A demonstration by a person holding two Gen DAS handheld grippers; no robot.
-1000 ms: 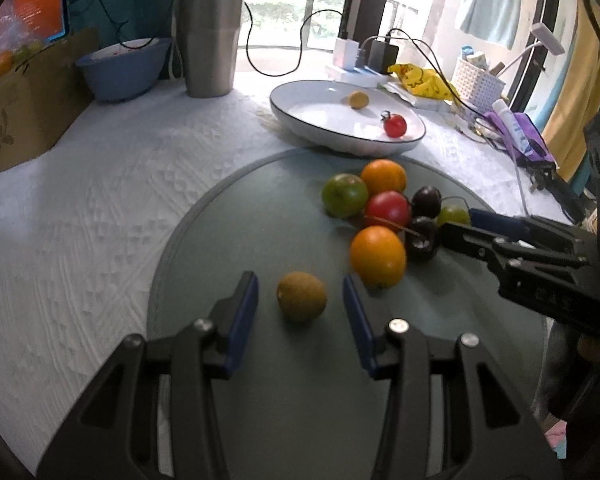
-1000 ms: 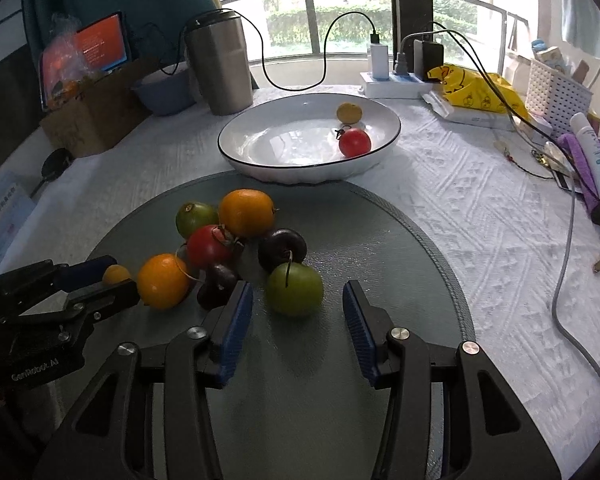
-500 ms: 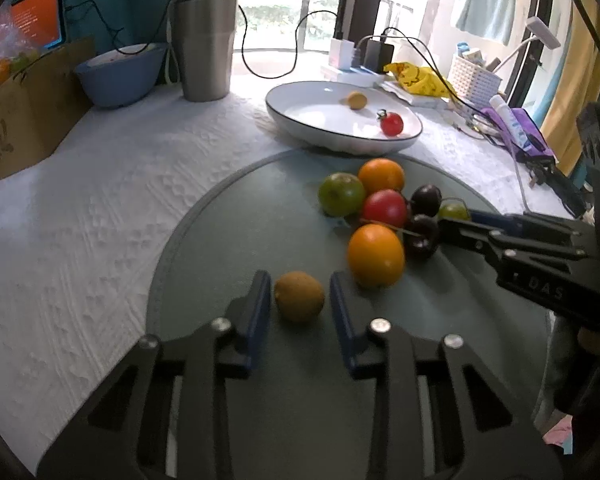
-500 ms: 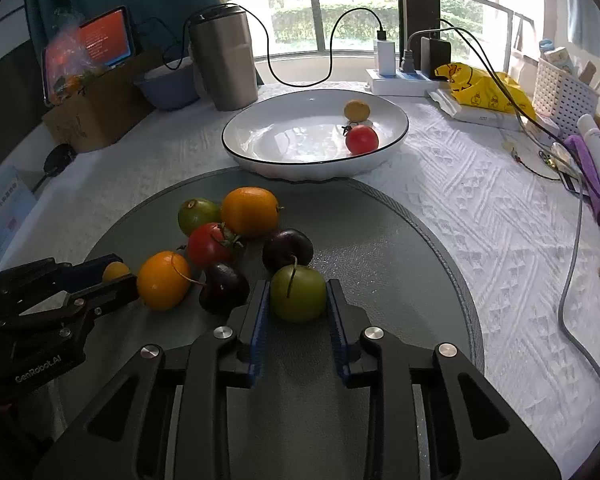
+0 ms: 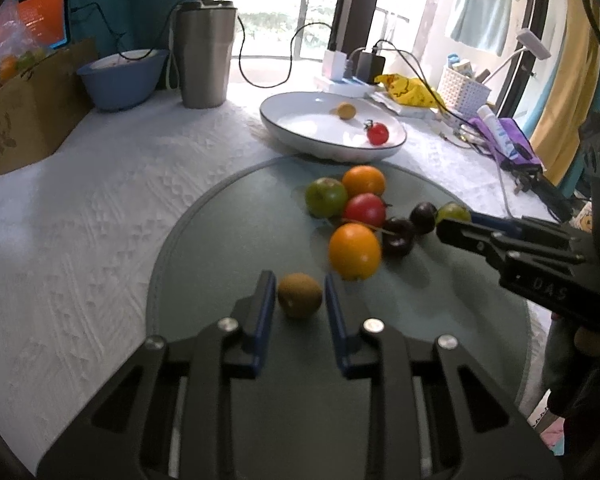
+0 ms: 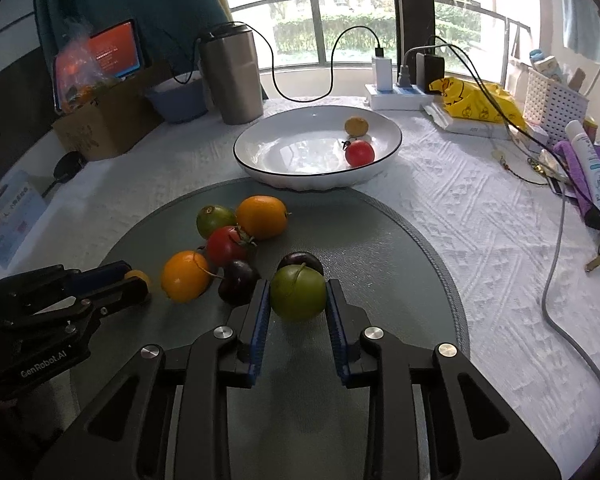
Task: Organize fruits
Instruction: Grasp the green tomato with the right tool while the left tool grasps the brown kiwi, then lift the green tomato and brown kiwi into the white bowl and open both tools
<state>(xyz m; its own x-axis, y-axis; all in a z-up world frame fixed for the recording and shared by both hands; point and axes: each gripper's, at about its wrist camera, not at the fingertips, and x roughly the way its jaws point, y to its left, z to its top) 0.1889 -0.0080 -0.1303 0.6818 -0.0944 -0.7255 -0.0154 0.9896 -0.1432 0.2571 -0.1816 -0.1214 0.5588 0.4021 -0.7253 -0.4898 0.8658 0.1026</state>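
My left gripper is shut on a small brown fruit on the round grey mat. My right gripper is shut on a green plum on the same mat. Between them lie loose fruits: two oranges, a red tomato, a green fruit and two dark plums. A white plate beyond the mat holds a cherry tomato and a small yellow-brown fruit.
A steel tumbler, a blue bowl and a cardboard box stand at the back left. A power strip with cables, a yellow bag, a white basket and a tube lie at the right.
Both grippers have closed from wide open onto their fruits: the left on the brown fruit, the right on the green plum. The other fruits have not moved.
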